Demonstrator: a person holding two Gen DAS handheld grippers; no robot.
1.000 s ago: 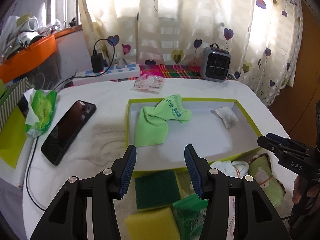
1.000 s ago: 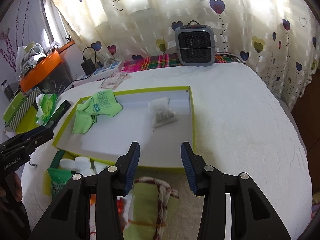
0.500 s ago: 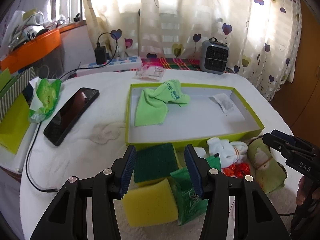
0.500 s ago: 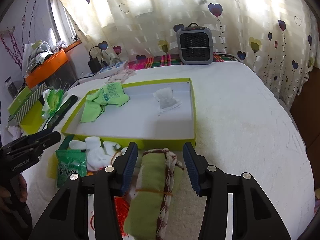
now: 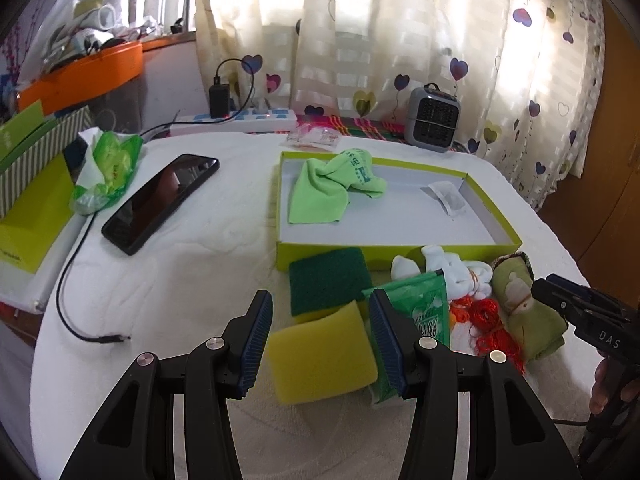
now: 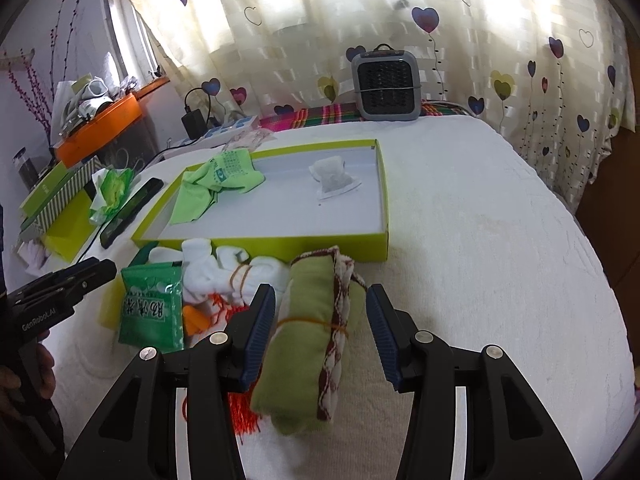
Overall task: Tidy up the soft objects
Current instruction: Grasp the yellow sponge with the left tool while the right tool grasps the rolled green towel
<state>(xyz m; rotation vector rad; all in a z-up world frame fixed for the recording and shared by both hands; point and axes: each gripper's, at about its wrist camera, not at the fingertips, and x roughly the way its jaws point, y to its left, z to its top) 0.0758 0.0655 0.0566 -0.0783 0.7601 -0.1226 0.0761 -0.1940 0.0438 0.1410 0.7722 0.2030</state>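
the left gripper sits low at the bottom centre of its view, jaws spread wide with the yellow sponge lying between them but not pinched; that spread looks chosen so the soft block can be straddled before closing. just above it lies the dark green scouring pad, and to its right a green packet, white socks and red string, all heaped against the near wall of the lime-edged box, likely staged there for loading. inside the box, a green cloth fills the upper left and a small white sachet the right.

the right gripper is equally wide open around the rolled green towel, bound by a rubber band, holding nothing yet. the roll lies lengthwise along the fingers, so closing should catch its flanks.
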